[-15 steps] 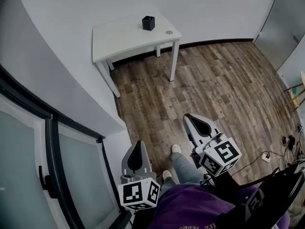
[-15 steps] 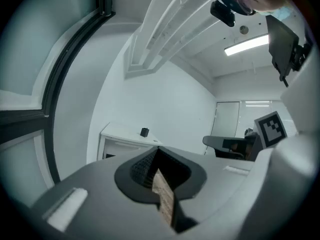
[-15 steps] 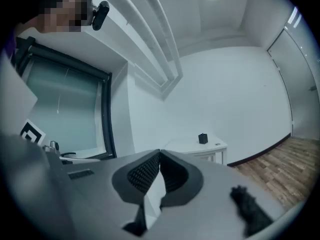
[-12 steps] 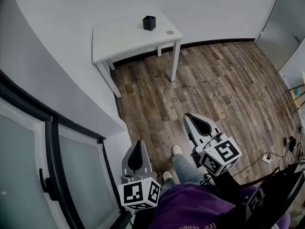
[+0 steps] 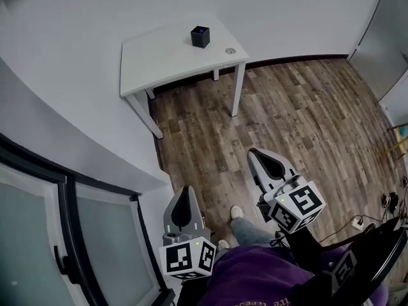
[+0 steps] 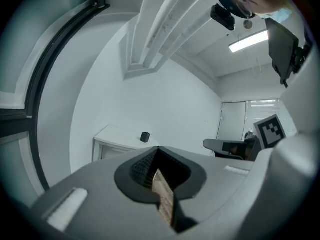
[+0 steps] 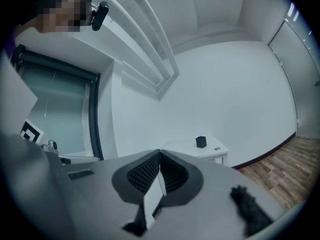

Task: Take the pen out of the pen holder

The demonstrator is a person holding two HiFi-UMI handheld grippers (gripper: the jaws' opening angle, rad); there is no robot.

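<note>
- My left gripper (image 5: 185,191) has its fingers closed: in the left gripper view the two pads meet at the tips with nothing between them.
- My right gripper (image 5: 257,155) has its fingers closed as well: in the right gripper view the pads press together, empty.
- Both grippers point roughly level toward the table (image 5: 159,59) and are well apart from it, with a stretch of wood floor (image 5: 293,107) between.
- The table is white and stands against the wall.
- The pen holder (image 5: 200,37) is a small black box. It stands upright on the table, toward the table's back edge and right of its middle in the head view.
- The pen (image 5: 201,29) sits in the holder on the table. Only a blue tip shows at the holder's mouth.
- A small round disc (image 5: 230,51) lies on the table near its front right corner, just beside the holder and apart from it.
- Neither gripper touches the table, the holder or the pen.
</note>
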